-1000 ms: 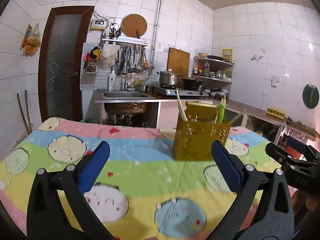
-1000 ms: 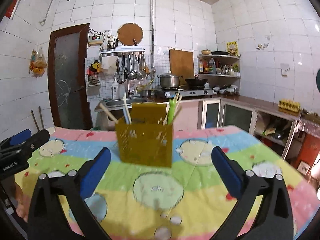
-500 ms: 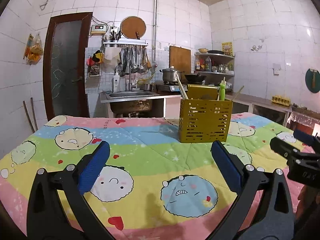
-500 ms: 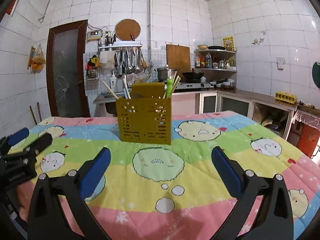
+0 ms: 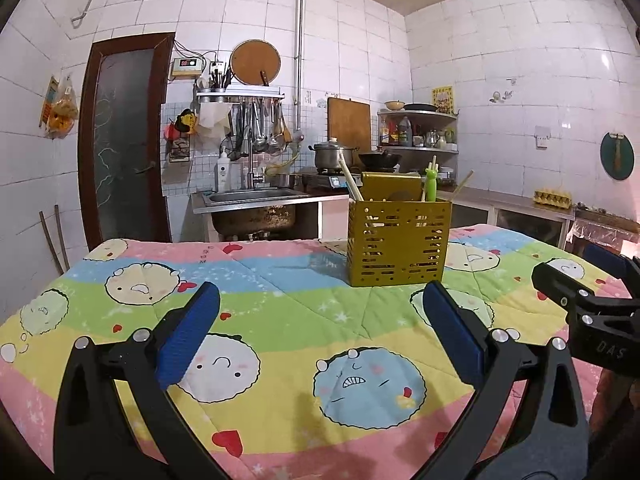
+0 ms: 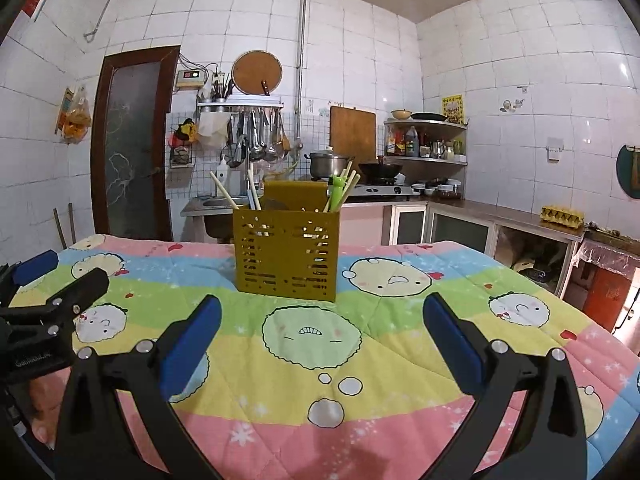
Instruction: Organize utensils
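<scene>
Quilted cartoon cloth (image 5: 280,320) carries a perforated yellow holder (image 5: 398,243); left tool (image 5: 320,332) and right tool (image 6: 322,330) both gape, empty.

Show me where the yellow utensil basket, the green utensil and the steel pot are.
yellow utensil basket (image 6: 286,256), right wrist view, perforated front wall.
green utensil (image 6: 337,190), right wrist view, upper handle above the rim.
steel pot (image 5: 331,156), left wrist view, its side.

A mustard-yellow utensil holder (image 5: 399,243) with slotted walls stands upright on the table, toward its far side. Inside it, pale chopsticks (image 5: 349,181) lean to the left, and a green utensil (image 5: 431,188) stands near the right corner beside more sticks.
</scene>
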